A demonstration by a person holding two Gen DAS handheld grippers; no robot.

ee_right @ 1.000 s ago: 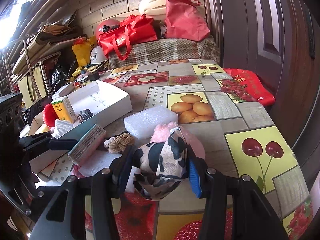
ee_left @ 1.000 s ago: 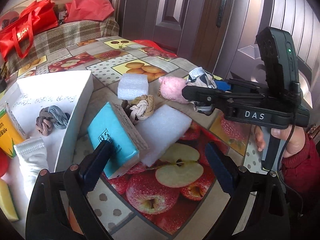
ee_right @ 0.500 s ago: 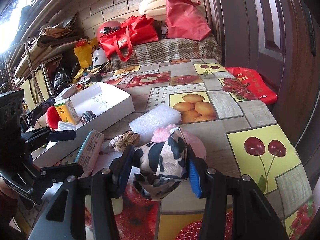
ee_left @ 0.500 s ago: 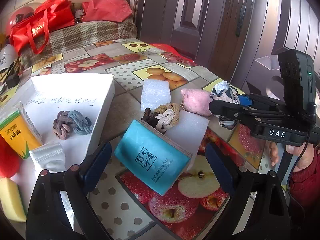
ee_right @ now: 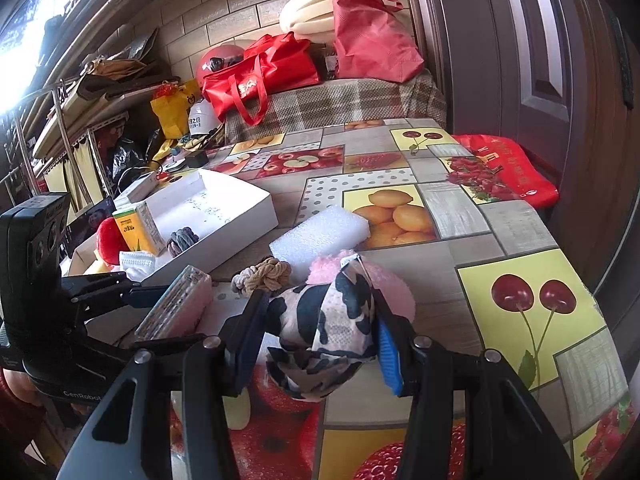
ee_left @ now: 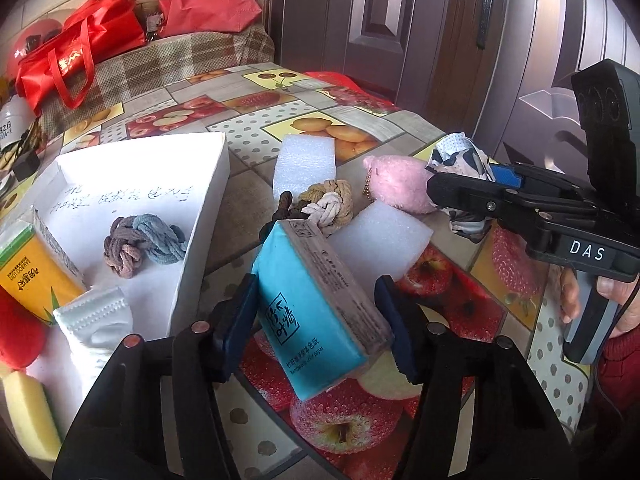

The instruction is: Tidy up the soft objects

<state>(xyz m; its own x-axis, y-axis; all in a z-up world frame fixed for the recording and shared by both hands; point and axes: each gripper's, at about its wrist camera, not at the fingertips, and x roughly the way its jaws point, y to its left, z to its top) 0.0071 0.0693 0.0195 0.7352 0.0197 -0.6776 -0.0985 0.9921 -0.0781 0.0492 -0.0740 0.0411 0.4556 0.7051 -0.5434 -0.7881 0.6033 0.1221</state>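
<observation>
The left tongs [ee_left: 316,324] pinch a teal tissue pack [ee_left: 312,316], tilted above the counter [ee_left: 280,148] beside the white box [ee_left: 200,248]. The right tongs [ee_right: 320,340] pinch a cow-print cloth [ee_right: 324,328]; just behind sits a pink plush [ee_right: 396,300].

Taking the white box [ee_left: 208,216] as landmark:

- Tissue packs: two. A yellow one [ee_left: 28,268] stands inside the box, and a teal one [ee_left: 316,304] lies just outside it.
- Knotted rope balls: two, a grey-blue one [ee_left: 142,244] inside and a tan one [ee_left: 324,202] outside.
- White foam blocks: two, both outside, one [ee_left: 304,164] beyond the tan knot and one [ee_left: 380,236] near the teal pack.
- Face mask: one [ee_left: 96,316], inside.
- Pink plush: one [ee_left: 400,188], well outside.
- Cow-print cloth piece: one [ee_right: 328,320], farthest from the box.
- Yellow sponge: one [ee_left: 28,416], at the box's near end.
- Grippers: two, a left gripper [ee_left: 316,320] and a right gripper [ee_right: 320,332].
</observation>
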